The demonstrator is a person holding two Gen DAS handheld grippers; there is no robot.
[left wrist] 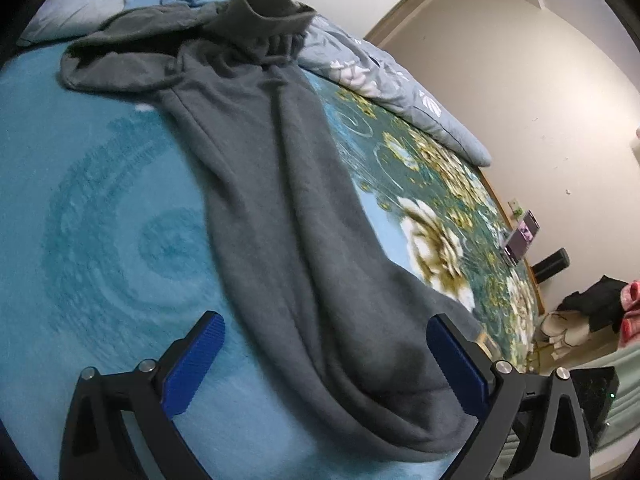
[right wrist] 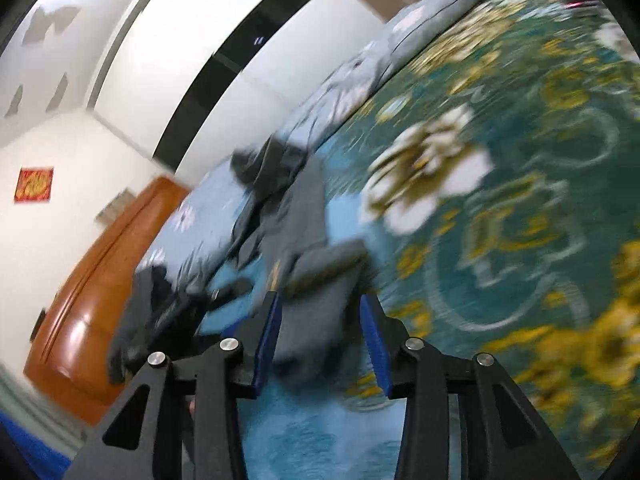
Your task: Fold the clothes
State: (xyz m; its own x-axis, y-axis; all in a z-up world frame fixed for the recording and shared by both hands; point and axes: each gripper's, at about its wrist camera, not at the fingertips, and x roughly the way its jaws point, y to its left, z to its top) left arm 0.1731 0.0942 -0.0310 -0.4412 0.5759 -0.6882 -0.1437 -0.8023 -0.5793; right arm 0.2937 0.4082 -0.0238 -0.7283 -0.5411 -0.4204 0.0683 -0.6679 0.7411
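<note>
A grey fleece garment [left wrist: 280,208] lies lengthwise on the blue bed blanket [left wrist: 100,208]. Its ribbed end [left wrist: 272,4] stands bunched up at the far side. My left gripper [left wrist: 326,340] hovers over the garment's near end with its blue pads [left wrist: 196,360] spread wide, touching nothing. The right wrist view is blurred. There the right gripper [right wrist: 320,300] has a fold of the grey garment [right wrist: 316,312] between its blue pads [right wrist: 268,336]. A gap shows at the right pad, so the jaws stand open around the cloth.
A grey-blue floral quilt [left wrist: 400,80] lies along the bed's far edge. A phone [left wrist: 522,236] is propped on the flowered green blanket [left wrist: 440,184]. Clothes and shoes [left wrist: 592,308] sit on the floor at right. An orange wooden headboard [right wrist: 92,288] stands by the white wall.
</note>
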